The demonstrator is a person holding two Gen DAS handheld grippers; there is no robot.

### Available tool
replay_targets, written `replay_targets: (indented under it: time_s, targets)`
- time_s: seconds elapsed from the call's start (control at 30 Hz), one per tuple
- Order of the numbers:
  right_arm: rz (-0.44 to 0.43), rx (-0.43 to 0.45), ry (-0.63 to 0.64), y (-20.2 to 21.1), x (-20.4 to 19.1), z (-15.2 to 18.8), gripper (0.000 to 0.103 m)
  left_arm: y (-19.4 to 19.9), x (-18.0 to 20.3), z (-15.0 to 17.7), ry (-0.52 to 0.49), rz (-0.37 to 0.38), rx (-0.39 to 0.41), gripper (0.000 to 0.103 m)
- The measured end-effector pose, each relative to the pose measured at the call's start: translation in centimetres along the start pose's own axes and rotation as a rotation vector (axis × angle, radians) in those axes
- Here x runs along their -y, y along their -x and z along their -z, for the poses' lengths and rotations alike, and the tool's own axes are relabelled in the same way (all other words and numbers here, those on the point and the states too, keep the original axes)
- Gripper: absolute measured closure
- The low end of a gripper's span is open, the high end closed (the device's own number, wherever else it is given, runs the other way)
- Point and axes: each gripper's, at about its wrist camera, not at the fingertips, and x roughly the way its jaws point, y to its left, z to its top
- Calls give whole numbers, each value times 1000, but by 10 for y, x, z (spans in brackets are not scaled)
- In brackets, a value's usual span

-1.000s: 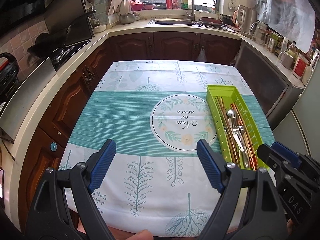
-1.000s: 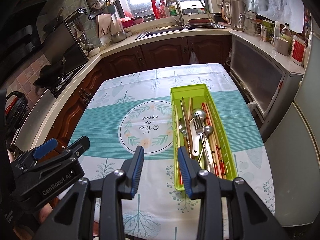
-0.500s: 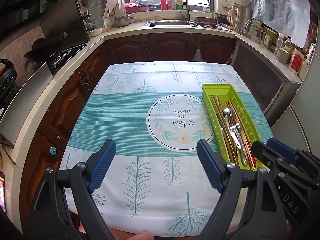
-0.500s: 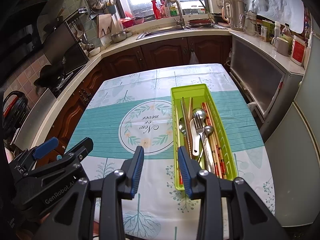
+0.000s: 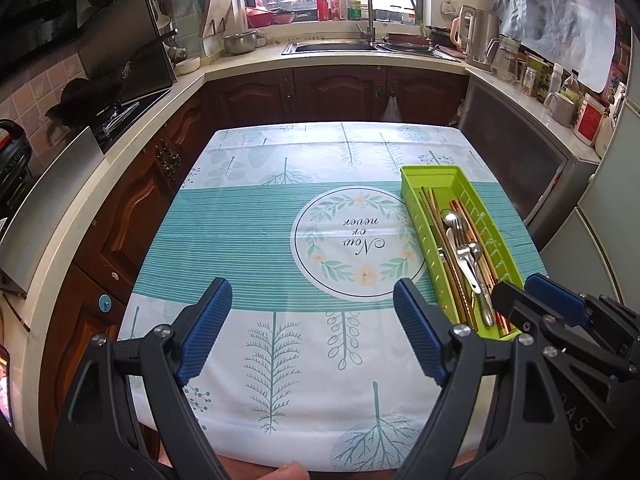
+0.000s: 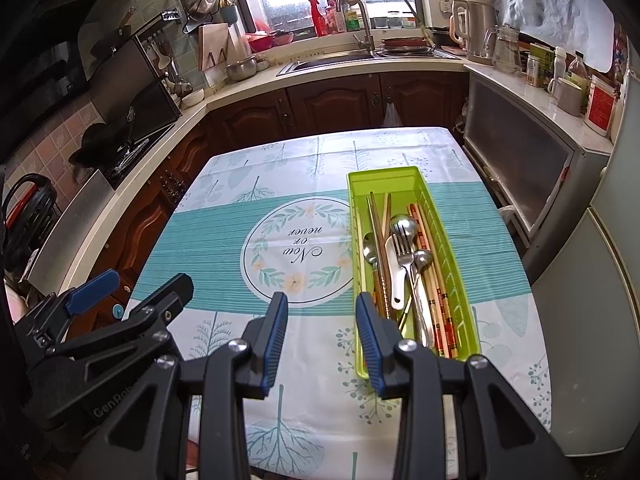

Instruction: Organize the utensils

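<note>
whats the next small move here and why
Probably ease the right hand-held gripper forward and right over the green tray, toward the fork lying on top. Both hand-held grippers hang open and empty, and all the utensils lie jumbled in that tray.

One green tray [image 6: 448, 216], three metal spoons [image 6: 403, 226], one fork [image 6: 402, 248], several chopsticks [image 6: 434, 280], uncountable.
</note>
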Motion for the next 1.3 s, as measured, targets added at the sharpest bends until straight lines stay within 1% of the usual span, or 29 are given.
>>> replay_targets:
  time_s: [1.3]
  targets:
    - [-3,-8,11,-5,0,0,68,-5,-6,4,-6,1,-11,22]
